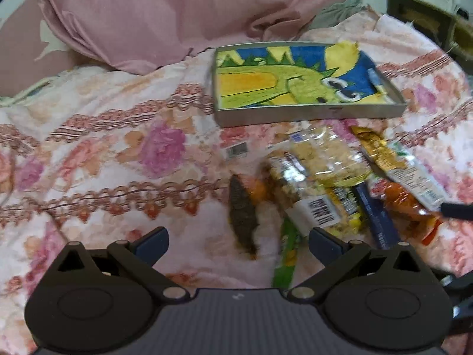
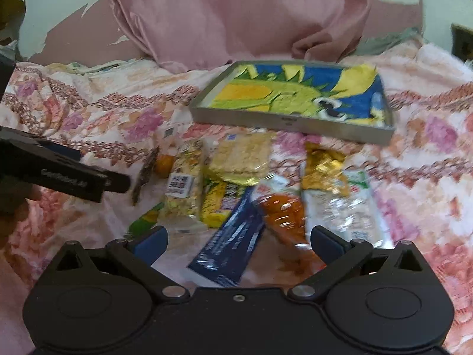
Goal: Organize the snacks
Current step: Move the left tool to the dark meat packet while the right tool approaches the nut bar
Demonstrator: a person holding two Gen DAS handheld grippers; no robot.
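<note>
floral bedspread (image 1: 118, 153): one tray (image 1: 307, 117), two tools apart, empty.

Matt metal tray (image 1: 310, 117), glossy plastic snack wrappers (image 2: 236, 159), soft floral cloth bedspread (image 1: 103, 148), satiny pink pillow (image 2: 236, 14)

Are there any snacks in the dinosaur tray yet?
No, the tray holds only its dinosaur picture, and the snack packets all lie on the flowered bedspread in front of it.
</note>
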